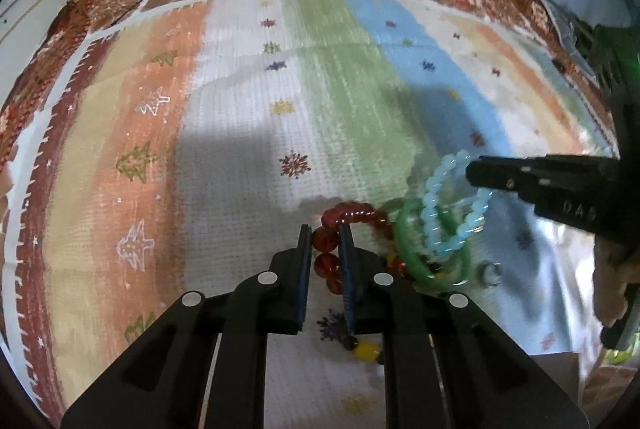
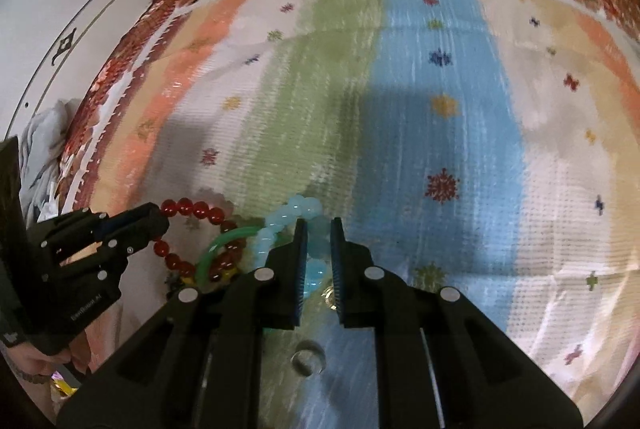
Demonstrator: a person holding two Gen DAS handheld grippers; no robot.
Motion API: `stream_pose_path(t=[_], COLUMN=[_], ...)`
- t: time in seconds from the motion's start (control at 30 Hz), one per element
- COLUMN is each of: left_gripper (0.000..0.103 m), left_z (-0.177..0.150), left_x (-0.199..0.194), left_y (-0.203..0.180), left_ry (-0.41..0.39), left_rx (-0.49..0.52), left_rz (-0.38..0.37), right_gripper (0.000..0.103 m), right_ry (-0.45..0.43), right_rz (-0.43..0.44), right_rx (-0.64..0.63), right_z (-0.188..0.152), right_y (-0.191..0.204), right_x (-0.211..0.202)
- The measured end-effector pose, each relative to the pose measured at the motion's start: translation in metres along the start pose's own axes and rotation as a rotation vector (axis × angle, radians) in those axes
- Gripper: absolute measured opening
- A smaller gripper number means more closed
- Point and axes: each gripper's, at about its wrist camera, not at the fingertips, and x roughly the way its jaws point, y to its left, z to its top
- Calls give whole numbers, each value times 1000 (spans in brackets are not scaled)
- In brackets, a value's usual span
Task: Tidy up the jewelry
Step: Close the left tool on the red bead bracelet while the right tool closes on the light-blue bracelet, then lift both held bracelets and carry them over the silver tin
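Tools grip two bracelets.

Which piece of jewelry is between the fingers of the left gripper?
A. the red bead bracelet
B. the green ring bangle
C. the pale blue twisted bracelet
A: in the left wrist view, the left gripper has closed on the red bead bracelet.
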Motion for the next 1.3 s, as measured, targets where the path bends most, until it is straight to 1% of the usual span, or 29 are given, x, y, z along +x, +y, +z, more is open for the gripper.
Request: stream_pose_path(t=[0.23, 0.33, 0.5, 0.63, 0.8, 1.0, 1.17, 1.3], left_gripper=[13, 13, 13, 13, 13, 13, 13, 13], left_z=[5, 5, 0, -3, -5, -11, -20, -26], left_x=[-34, -44, -56, -67, -79, -93, -106, -117], left_y=[-9, -13, -18, -17, -19, -31, -44, -49], left_ry=[-62, -83, -105, -121, -145, -173, -198, -217], left_rx=[-16, -1, 26, 4, 3, 23, 43, 35], left_rz=[-21, 0, 36, 55, 67, 78, 77, 84], right_gripper=[13, 13, 13, 13, 13, 13, 13, 13], right_ry=[-35, -54, -79, -79, -88, -118, -140, -163], right_rz=[-39, -49, -91, -105, -152, -165, -150, -155], right_rx=[-51, -72, -108, -136, -186, -157, -139, -148], right_z=[-4, -6, -12, -18, -32, -37, -50, -60], right_y=[16, 25, 41, 48, 55, 48, 52, 59], right_x=[-29, -42, -57, -63, -73, -87, -103, -115])
